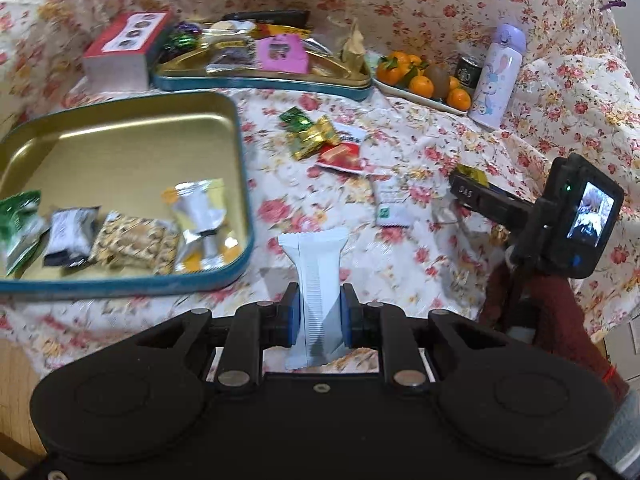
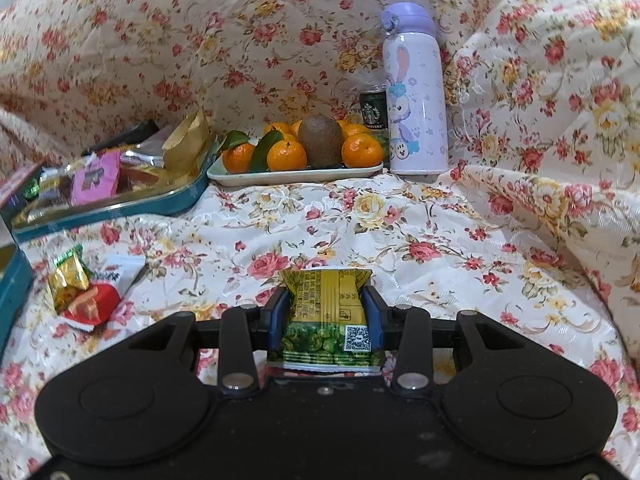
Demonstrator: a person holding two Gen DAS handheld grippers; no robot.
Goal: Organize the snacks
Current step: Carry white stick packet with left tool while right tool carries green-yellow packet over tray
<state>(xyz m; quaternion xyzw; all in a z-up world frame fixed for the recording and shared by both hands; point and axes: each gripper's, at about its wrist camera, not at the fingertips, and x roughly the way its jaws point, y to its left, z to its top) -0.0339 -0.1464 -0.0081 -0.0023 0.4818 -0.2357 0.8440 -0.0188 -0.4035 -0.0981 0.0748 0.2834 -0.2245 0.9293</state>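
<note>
**Floral desk, both tools loaded**

Floral cloth over desk. Left tool clamped on white snack packet, just right of near teal tin w/ snacks inside. Right tool gripping yellow-green snack pack above cloth, loose candies to its left.

Floral cloth — tins, perhaps sweets

The dark can behind the fruit carries the Starbucks siren and the word "STARBUCKS" beneath it; the yellow-green packet in my right fingers bears a QR code and small Chinese print too fine to read; my other gripper's finger shows what may be "045".
</note>
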